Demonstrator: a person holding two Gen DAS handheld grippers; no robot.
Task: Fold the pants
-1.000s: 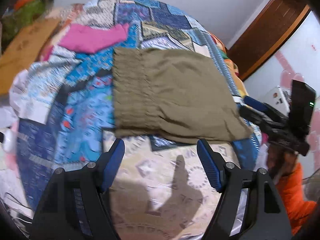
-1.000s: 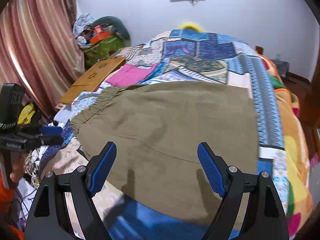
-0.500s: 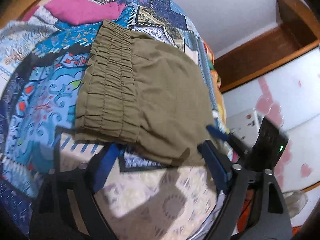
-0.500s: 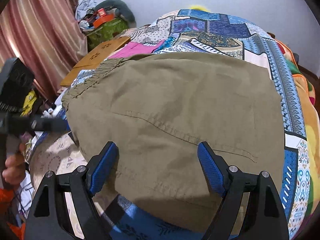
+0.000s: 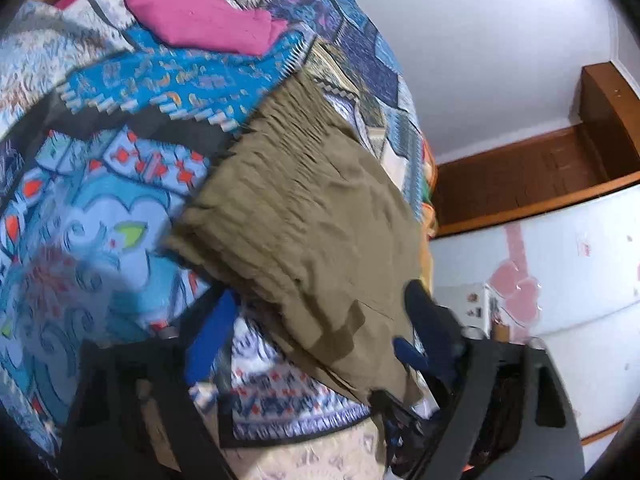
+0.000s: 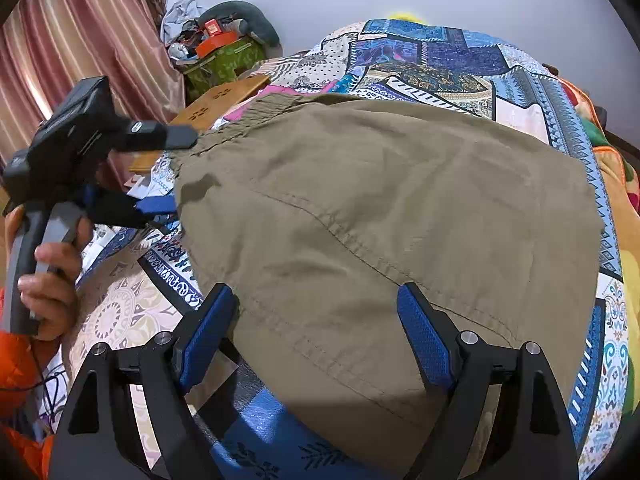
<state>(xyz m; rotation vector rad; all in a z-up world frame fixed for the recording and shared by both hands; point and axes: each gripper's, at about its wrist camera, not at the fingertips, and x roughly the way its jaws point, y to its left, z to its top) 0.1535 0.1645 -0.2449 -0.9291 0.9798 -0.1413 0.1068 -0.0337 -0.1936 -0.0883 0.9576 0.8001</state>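
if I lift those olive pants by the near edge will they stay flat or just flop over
The olive pants will probably flop: they are thin woven cloth lying draped over the patchwork quilt. The gathered waistband looks thicker, so that end may hang heavier. Folded into layers, they could slide apart if only the top layer is pinched.

Patchwork bedspread [image 6: 460, 68], blue, cream, navy panels, covers bed. Pink folded cloth [image 5: 200, 12] lies on it near far edge. Wooden board [image 6: 216, 98] with cut-out pattern beside bed. Green box [image 6: 224, 62] piled with clutter in corner, grey cushion [image 6: 244, 16] on top. Striped pink curtain [image 6: 80, 52] at left. Brown wooden door frame [image 5: 532, 176] against white wall
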